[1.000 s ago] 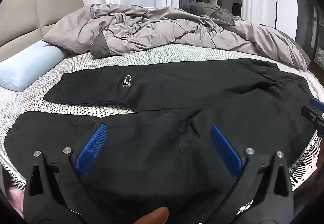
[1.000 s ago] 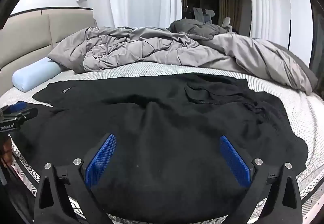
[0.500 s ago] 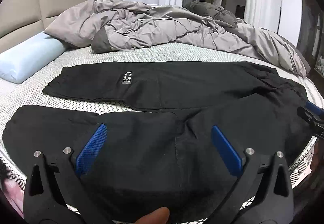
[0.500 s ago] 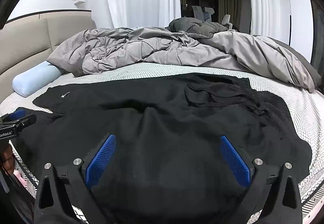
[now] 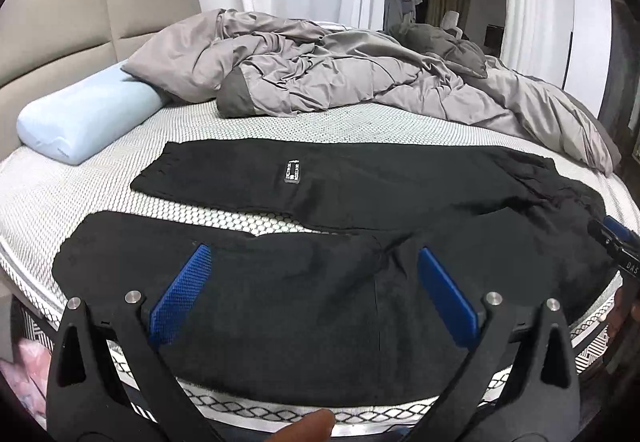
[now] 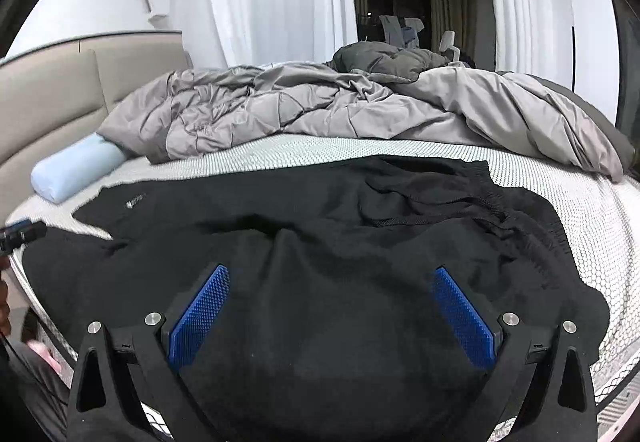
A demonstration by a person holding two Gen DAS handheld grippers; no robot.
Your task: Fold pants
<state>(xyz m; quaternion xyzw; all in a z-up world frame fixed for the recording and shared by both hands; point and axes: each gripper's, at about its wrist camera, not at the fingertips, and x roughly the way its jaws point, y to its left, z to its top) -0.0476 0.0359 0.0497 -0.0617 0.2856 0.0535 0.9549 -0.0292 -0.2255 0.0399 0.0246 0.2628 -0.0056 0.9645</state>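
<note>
Black pants (image 5: 360, 202) lie spread flat on the bed, legs pointing left, waistband to the right; a small label (image 5: 291, 172) shows on the far leg. My left gripper (image 5: 314, 266) is open and empty, above the near leg by the front bed edge. My right gripper (image 6: 332, 290) is open and empty, above the rumpled seat and waist part of the pants (image 6: 360, 226). The right gripper's tip shows at the right edge of the left wrist view (image 5: 616, 242); the left gripper's tip shows at the left edge of the right wrist view (image 6: 20, 234).
A crumpled grey duvet (image 5: 340, 74) lies across the back of the bed. A light blue pillow (image 5: 84, 118) rests at the left by the beige headboard (image 5: 60, 30). The white patterned mattress (image 5: 60, 194) shows around the pants. White curtains hang behind.
Both grippers have pulled back and risen a little from the pants, so more of the bed edge shows. The pants lie as before.
</note>
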